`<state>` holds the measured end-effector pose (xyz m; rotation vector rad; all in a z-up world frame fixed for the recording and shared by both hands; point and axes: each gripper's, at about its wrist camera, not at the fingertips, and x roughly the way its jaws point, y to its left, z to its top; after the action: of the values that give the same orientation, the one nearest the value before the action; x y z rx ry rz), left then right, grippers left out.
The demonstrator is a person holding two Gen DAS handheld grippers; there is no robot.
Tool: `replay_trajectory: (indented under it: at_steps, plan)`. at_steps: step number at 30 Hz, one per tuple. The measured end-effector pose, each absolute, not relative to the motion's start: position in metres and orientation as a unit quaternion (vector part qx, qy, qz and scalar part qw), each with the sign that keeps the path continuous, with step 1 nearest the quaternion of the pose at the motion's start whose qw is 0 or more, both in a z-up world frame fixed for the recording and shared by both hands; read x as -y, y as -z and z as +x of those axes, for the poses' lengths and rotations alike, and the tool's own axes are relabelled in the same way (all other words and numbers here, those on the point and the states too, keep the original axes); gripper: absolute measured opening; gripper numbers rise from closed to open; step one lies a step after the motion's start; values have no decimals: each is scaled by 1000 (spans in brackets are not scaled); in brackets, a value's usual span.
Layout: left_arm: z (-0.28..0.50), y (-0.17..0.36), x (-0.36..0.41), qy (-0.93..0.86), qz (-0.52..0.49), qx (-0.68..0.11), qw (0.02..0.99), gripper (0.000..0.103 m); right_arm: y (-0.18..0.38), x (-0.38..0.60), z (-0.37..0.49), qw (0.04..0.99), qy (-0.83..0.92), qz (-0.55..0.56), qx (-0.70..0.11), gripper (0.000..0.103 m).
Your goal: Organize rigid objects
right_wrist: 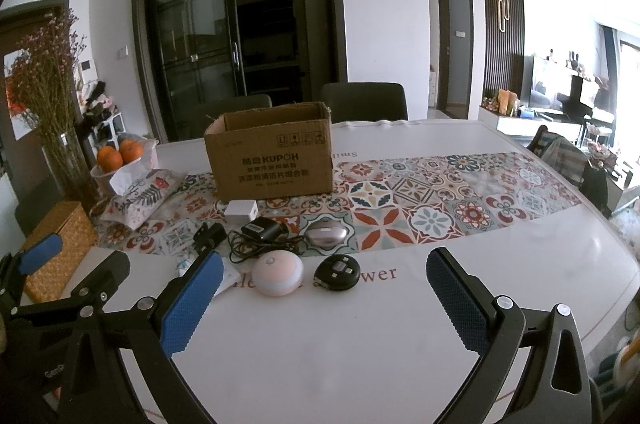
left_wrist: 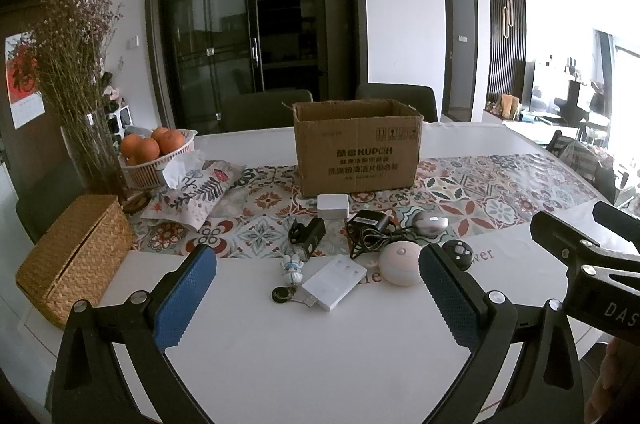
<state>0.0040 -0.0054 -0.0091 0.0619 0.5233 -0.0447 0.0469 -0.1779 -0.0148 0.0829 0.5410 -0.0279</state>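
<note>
- The white table (left_wrist: 320, 364) bears everything; a patterned tile runner (right_wrist: 440, 192) lies across its middle.
- One open cardboard box (left_wrist: 358, 150) stands upright on the runner, behind the clutter. I judge it to be the place the loose things go, and nothing appears to have gone in yet, though its inside is hidden from both views.
- The step in hand looks like the very start: both grippers hover low over the near edge of the table, well short of the objects.
- The left gripper (left_wrist: 318, 276) has its jaws spread wide and holds nothing; the right gripper (right_wrist: 324, 284) is likewise spread and empty.
- Off to the left stand one woven basket (left_wrist: 76, 256), one vase of dried flowers (left_wrist: 76, 72), one white basket with about four oranges (left_wrist: 146, 148), and one floral tissue pouch (left_wrist: 192, 196).
- The loose rigid things lie between the box and the grippers, counted:
- one flat white box (left_wrist: 334, 282);
- one pale round device (right_wrist: 277, 275);
- one black adapter with a tangled cord (right_wrist: 262, 230);
- one white cube charger (left_wrist: 333, 207), just in front of the box;
- one pinkish oval case (right_wrist: 325, 233);
- one black round puck (right_wrist: 337, 272);
- one black plug (left_wrist: 308, 238);
- one small figurine keychain (left_wrist: 294, 266).
- The next move calls for choosing a near piece, probably the pale round device or the puck, closing across its width, and lifting it clear of the cord.
</note>
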Motion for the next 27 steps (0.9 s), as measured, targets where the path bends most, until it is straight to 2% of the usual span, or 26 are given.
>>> replay_trajectory:
  at_steps: [27]
  plan:
    - [51, 49, 4, 66, 51, -319, 944, 103, 46, 172, 91, 947, 8, 45, -319, 103]
